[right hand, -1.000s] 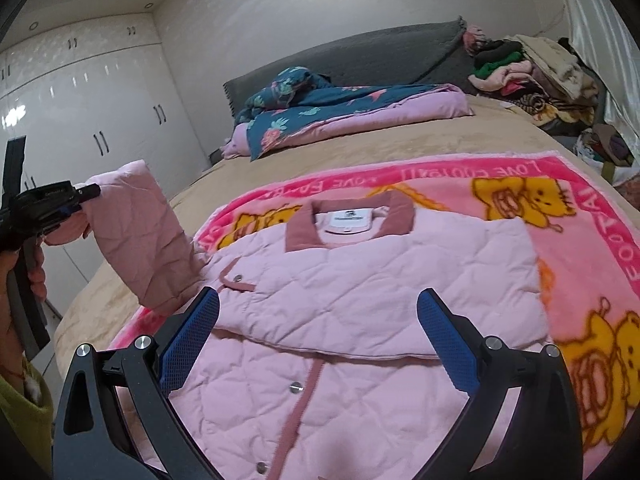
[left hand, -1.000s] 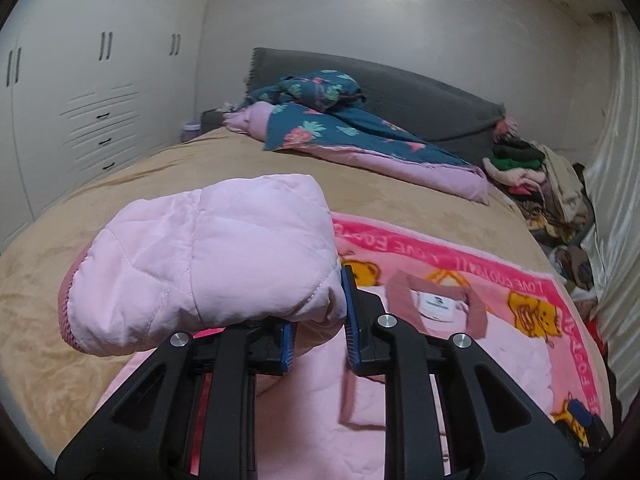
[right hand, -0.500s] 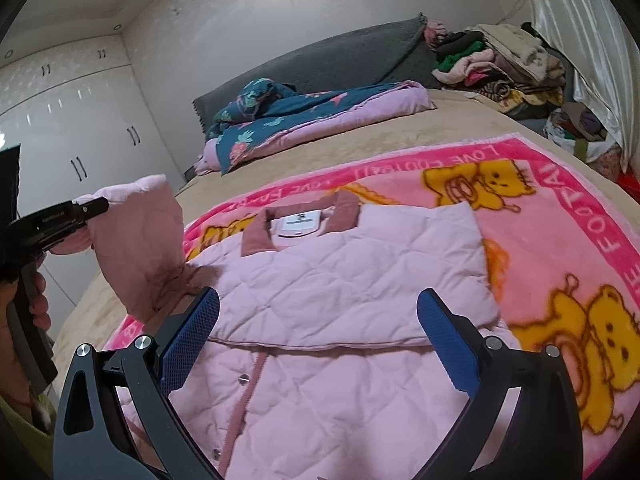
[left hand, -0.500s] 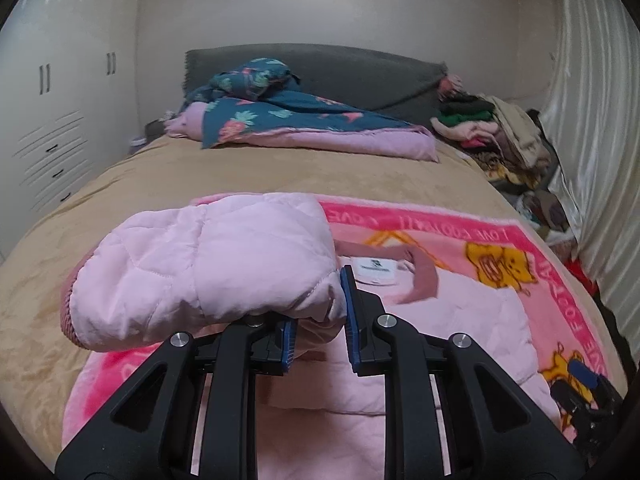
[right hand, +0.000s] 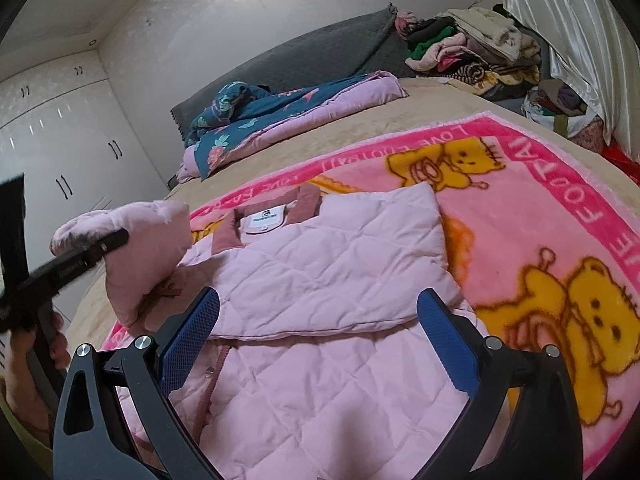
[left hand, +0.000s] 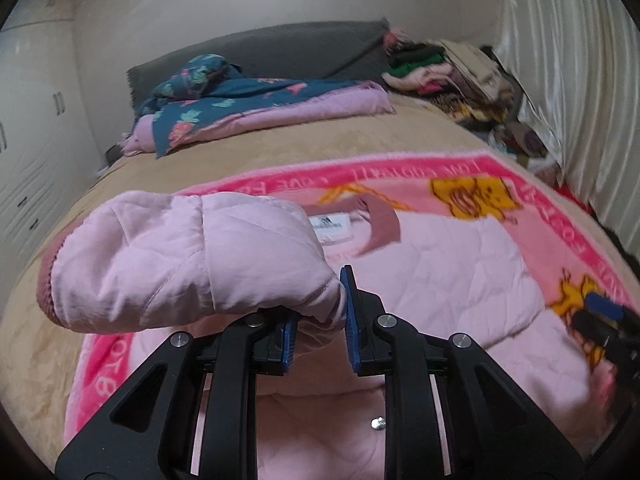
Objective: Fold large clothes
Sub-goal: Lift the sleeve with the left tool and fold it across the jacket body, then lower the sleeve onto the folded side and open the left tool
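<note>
A pale pink quilted jacket (right hand: 320, 280) lies on a pink bear-print blanket (right hand: 560, 216), collar and label away from me; its right side is folded in over the body. My left gripper (left hand: 318, 312) is shut on the jacket's left sleeve (left hand: 180, 264) and holds it lifted over the jacket's left side. The sleeve also shows in the right wrist view (right hand: 148, 248), held by the left gripper (right hand: 116, 238). My right gripper (right hand: 318, 336) is open and empty, just above the jacket's lower front. It also shows in the left wrist view (left hand: 604, 322) at the far right.
The blanket lies on a beige bed (left hand: 280, 148). A folded blue floral and pink quilt (right hand: 288, 116) sits near the grey headboard (right hand: 304, 56). A pile of clothes (right hand: 472, 48) is at the back right, curtains (left hand: 580, 80) on the right, white wardrobes (right hand: 60, 140) on the left.
My left gripper has carried the lifted sleeve rightwards, towards the collar. My right gripper stays open over the jacket's front, shifted a little left.
</note>
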`<state>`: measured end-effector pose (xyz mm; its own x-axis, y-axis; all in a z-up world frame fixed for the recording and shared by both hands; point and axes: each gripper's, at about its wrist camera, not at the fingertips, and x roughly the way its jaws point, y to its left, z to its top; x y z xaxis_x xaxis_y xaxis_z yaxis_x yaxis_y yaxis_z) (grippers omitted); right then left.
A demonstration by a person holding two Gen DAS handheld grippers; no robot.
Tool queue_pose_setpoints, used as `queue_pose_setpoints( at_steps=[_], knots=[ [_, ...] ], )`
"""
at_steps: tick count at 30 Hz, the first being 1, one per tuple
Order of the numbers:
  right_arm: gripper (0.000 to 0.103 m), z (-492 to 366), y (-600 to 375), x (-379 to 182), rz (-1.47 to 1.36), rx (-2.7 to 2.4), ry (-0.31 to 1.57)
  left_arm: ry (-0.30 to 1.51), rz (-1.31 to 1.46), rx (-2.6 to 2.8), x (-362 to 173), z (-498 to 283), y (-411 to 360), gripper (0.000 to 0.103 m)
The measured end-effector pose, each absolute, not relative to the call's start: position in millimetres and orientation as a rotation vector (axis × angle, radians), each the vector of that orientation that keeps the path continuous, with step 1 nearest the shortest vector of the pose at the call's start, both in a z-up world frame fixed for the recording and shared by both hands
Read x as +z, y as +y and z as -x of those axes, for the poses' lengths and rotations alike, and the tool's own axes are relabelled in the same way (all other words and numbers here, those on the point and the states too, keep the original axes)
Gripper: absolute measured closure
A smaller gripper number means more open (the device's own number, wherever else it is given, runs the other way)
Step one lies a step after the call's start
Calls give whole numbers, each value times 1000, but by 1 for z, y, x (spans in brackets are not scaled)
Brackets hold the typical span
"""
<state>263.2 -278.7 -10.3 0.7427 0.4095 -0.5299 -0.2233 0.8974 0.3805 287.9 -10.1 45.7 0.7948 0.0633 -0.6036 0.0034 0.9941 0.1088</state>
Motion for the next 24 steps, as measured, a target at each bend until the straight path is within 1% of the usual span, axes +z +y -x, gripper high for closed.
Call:
queue_pose_setpoints(
  at_steps=[7, 10, 22, 23, 24],
  knots=[
    [4, -267, -288, -18, -320, 325, 659, 727, -233, -46, 2, -297, -44, 88],
    [4, -270, -295, -22, -327, 308, 668, 756, -247, -74, -13, -299, -53, 87],
    [4, -275, -318, -32, -354, 228, 690, 790, -248, -146, -32, -302, -69, 85],
    [4, -276, -320, -32, -353, 219, 690, 792, -234, -160, -33, -301, -70, 83],
    [4, -276, -322, -32, -353, 213, 690, 794, -227, -169, -34, -301, -71, 80]
  ],
)
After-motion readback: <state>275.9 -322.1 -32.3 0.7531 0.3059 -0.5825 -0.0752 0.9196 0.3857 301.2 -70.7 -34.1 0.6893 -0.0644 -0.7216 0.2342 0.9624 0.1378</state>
